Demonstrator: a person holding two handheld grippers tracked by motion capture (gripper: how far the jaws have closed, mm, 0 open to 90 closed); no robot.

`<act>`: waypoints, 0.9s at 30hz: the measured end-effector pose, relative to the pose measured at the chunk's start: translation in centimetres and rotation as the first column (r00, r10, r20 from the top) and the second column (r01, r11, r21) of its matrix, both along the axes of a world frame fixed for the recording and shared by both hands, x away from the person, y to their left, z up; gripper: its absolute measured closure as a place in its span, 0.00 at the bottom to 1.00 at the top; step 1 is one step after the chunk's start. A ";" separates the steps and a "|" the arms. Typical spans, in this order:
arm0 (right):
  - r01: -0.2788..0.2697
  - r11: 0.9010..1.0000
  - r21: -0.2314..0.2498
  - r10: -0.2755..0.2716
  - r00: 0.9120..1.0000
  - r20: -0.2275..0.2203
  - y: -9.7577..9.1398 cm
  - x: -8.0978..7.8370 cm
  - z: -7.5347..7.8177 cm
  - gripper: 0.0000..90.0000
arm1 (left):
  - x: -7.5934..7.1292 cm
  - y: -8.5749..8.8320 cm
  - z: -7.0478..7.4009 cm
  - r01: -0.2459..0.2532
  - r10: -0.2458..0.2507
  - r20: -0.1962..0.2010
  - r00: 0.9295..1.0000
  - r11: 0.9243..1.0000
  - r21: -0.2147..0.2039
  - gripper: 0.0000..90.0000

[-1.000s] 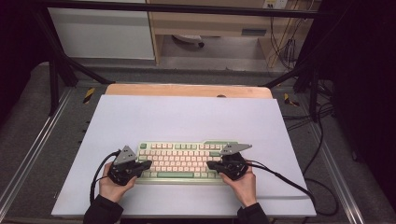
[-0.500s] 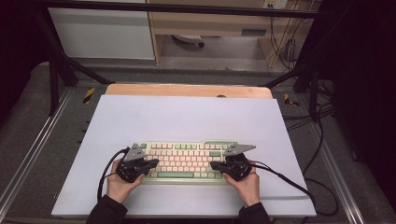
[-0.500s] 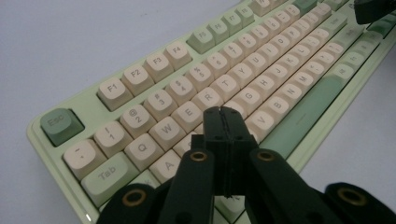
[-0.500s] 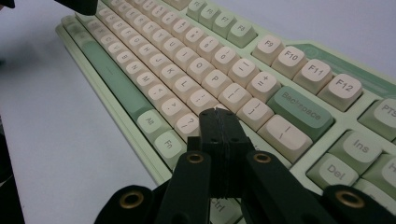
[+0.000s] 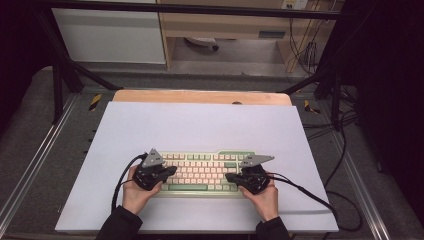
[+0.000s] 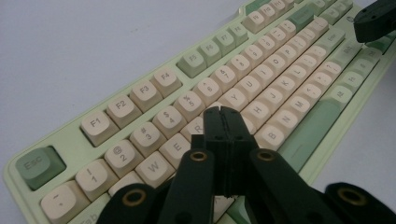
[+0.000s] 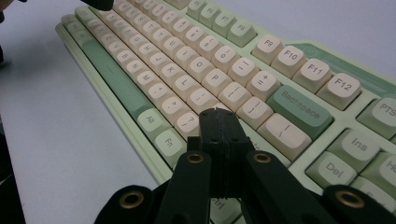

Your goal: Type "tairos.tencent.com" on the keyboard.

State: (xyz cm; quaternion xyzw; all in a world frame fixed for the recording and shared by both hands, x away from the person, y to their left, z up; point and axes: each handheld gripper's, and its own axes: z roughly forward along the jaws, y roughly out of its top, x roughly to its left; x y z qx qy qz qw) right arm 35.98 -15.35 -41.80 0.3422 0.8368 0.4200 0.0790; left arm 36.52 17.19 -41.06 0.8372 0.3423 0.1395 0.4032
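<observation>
Since a moment ago, the left gripper (image 5: 170, 171) has slid a little way along the keyboard (image 5: 205, 172) toward its middle, while the right gripper (image 5: 231, 177) has stayed put.

The keyboard is pale green with cream keys. It lies flat on the white table (image 5: 200, 125), close to the near edge and about halfway between the left and right edges.

Both grippers are over the keyboard, one at each end, with their tips pointing at each other. Each one sits in a hand, the left hand (image 5: 136, 192) and the right hand (image 5: 262, 197).

In the left gripper view, the left gripper (image 6: 223, 112) has its jaws pressed tight together, holding nothing, right above the R and T keys.

In the right gripper view, the right gripper (image 7: 219, 113) also has its jaws pressed together with nothing between them, just over the keys near the question mark key.
</observation>
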 end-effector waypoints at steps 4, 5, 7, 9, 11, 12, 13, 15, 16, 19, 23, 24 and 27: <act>0.000 1.000 0.000 0.000 1.000 -0.002 0.0 0.0 0.0 1.00 | 0.4 -0.6 -0.1 0.001 -0.001 -0.004 1.000 1.000 0.002 1.00; 0.001 1.000 0.001 -0.001 1.000 -0.001 0.0 0.0 0.0 1.00 | 0.5 -0.7 -0.1 0.002 -0.002 -0.004 1.000 1.000 0.004 1.00; -0.001 1.000 0.000 0.001 1.000 -0.001 0.0 0.0 0.0 1.00 | 0.6 -1.0 -0.1 0.004 -0.004 -0.006 1.000 1.000 0.006 1.00; -0.001 1.000 0.000 0.001 1.000 -0.001 0.0 0.0 0.0 1.00 | 0.8 -1.2 -0.2 0.004 -0.004 -0.008 1.000 1.000 0.007 1.00; -0.002 1.000 0.000 0.002 1.000 0.000 0.0 0.0 0.0 1.00 | 1.0 -1.5 -0.4 0.002 -0.002 -0.012 1.000 1.000 0.008 1.00; -0.001 1.000 0.001 0.001 1.000 -0.001 0.0 0.0 0.0 1.00 | 1.1 -1.6 -0.5 0.001 0.000 -0.014 1.000 1.000 0.009 1.00; -0.002 1.000 0.001 0.002 1.000 -0.001 0.0 0.0 0.0 1.00 | 1.2 -1.8 -0.6 -0.001 0.001 -0.016 1.000 1.000 0.012 1.00; -0.004 1.000 -0.001 0.004 1.000 -0.001 0.0 0.0 0.0 1.00 | 1.4 -2.0 -0.7 -0.003 0.003 -0.020 1.000 1.000 0.018 1.00; -0.004 1.000 -0.001 0.004 1.000 -0.002 0.0 0.1 0.0 1.00 | 1.5 -2.1 -0.8 -0.004 0.004 -0.022 1.000 1.000 0.018 1.00; -0.003 1.000 0.001 0.003 1.000 -0.002 0.0 0.1 0.0 1.00 | 1.7 -2.3 -1.1 -0.012 0.012 -0.025 1.000 1.000 0.010 1.00; -0.002 1.000 0.004 0.002 1.000 0.000 0.0 0.1 0.0 1.00 | 1.8 -2.6 -1.4 -0.008 0.009 -0.024 1.000 1.000 0.021 1.00; -0.001 1.000 0.004 0.001 1.000 -0.001 0.0 0.0 0.0 1.00 | 1.8 -2.6 -1.5 -0.008 0.009 -0.025 1.000 1.000 0.021 1.00; -0.002 1.000 0.004 0.002 1.000 0.000 0.0 0.1 0.0 1.00 | 1.8 -2.7 -1.5 -0.003 0.003 -0.019 1.000 1.000 0.021 1.00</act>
